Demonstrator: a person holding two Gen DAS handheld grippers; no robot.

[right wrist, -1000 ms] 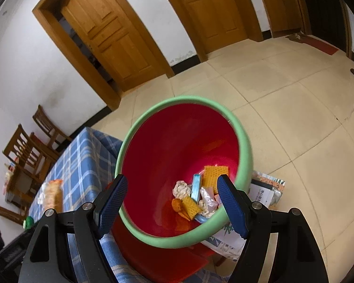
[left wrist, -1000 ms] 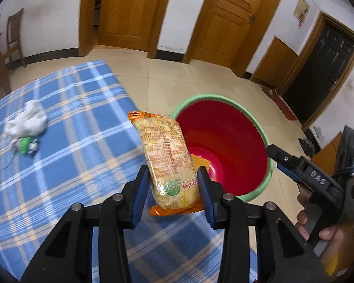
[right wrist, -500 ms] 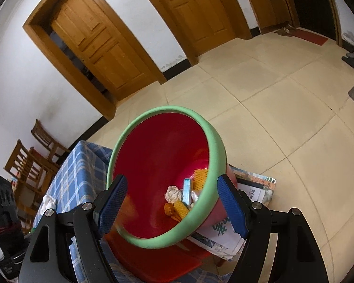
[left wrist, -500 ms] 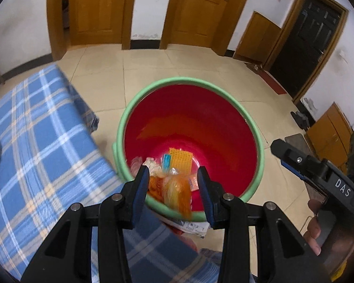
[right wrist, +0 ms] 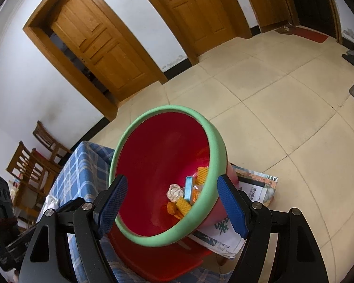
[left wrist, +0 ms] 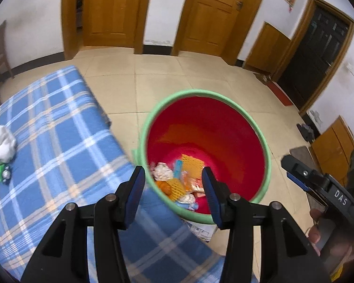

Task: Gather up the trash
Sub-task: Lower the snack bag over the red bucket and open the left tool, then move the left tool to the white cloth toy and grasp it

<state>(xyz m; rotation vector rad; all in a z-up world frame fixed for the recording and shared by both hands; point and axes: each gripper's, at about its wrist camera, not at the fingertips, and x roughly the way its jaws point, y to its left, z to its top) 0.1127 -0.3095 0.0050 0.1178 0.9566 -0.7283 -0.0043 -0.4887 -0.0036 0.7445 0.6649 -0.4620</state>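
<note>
Since a second ago the snack packet has left the left gripper [left wrist: 173,184], whose fingers now stand apart and empty; it probably lies among the wrappers in the red bin [left wrist: 259,141]. Right gripper [right wrist: 173,204] gapes empty too. White tissue [left wrist: 2,141] waits on the counter [left wrist: 66,127].

Blue plaid table [left wrist: 59,146], white crumpled tissue [left wrist: 2,142], small green item [left wrist: 1,171]

White letters "DAS" stand on the black body of the right gripper [left wrist: 339,197], seen in the left wrist view. Printed papers [right wrist: 226,233] under the bin carry large green characters and small black text, too blurred to read.
</note>
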